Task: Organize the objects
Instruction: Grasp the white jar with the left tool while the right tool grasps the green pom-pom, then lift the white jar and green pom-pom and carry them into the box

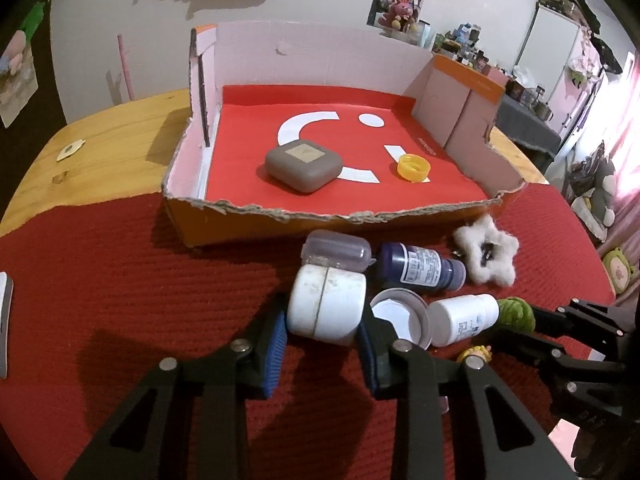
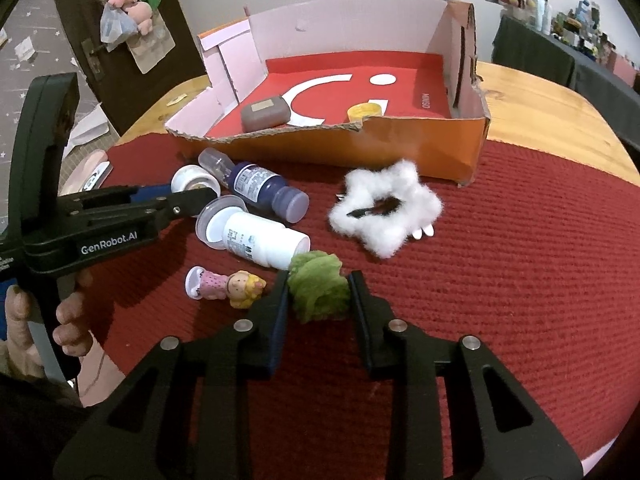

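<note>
Left gripper (image 1: 322,334) jaws pinch white jar (image 1: 326,306) w/ box (image 1: 332,216) straight ahead; right gripper (image 2: 318,300) jaws hug green pom (image 2: 318,290).

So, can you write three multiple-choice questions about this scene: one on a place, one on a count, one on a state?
1. Where is the yellow cap?
A in the cardboard box
B on the red mat
C under the bottle

2. How many things lie in the box?
A one
B two
C four

3. What is between the right tool fingers?
A the doll
B nothing
C the green fuzzy ball

Answers: 1 A, the cap lies on the box's red floor. 2 B, only the cap and the brown case. 3 C, both fingers flank the ball.
</note>
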The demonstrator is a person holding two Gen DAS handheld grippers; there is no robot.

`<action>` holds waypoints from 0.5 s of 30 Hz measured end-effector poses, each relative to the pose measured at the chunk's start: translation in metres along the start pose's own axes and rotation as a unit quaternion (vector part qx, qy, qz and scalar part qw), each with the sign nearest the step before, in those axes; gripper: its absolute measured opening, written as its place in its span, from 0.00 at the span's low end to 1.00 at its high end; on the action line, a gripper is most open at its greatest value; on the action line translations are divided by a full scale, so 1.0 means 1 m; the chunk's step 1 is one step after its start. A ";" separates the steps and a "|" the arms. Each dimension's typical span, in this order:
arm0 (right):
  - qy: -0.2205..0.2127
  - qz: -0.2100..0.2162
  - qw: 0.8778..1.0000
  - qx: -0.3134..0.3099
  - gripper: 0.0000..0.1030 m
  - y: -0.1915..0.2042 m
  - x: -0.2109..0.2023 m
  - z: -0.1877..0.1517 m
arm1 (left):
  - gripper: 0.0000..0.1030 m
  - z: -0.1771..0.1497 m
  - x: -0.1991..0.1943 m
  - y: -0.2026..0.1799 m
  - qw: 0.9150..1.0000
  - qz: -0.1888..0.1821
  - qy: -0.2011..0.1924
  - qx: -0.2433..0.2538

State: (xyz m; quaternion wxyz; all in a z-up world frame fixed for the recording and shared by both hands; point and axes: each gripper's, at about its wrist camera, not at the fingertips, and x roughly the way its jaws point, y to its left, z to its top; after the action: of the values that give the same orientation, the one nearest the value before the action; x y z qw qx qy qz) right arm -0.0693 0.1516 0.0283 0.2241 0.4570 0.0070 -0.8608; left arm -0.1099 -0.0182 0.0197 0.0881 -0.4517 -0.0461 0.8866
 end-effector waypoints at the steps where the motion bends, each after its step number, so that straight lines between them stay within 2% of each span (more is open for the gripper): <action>1: 0.000 0.002 1.000 0.001 0.26 0.000 0.000 0.000 | 0.32 -0.001 0.000 0.001 1.000 -0.001 0.000 -0.001; 6: -0.003 0.006 1.000 0.002 0.26 0.000 -0.001 0.003 | 0.32 -0.004 -0.004 0.001 1.000 -0.004 0.001 -0.002; 15: -0.040 0.007 0.999 -0.016 0.25 0.007 -0.019 0.024 | 0.32 -0.001 -0.016 -0.002 1.000 -0.009 -0.012 -0.005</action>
State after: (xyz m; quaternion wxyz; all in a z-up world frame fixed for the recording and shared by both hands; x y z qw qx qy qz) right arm -0.0766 0.1477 0.0589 0.2377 0.4181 0.0088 -0.8767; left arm -0.0996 -0.0192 0.0317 0.0938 -0.4413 -0.0556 0.8907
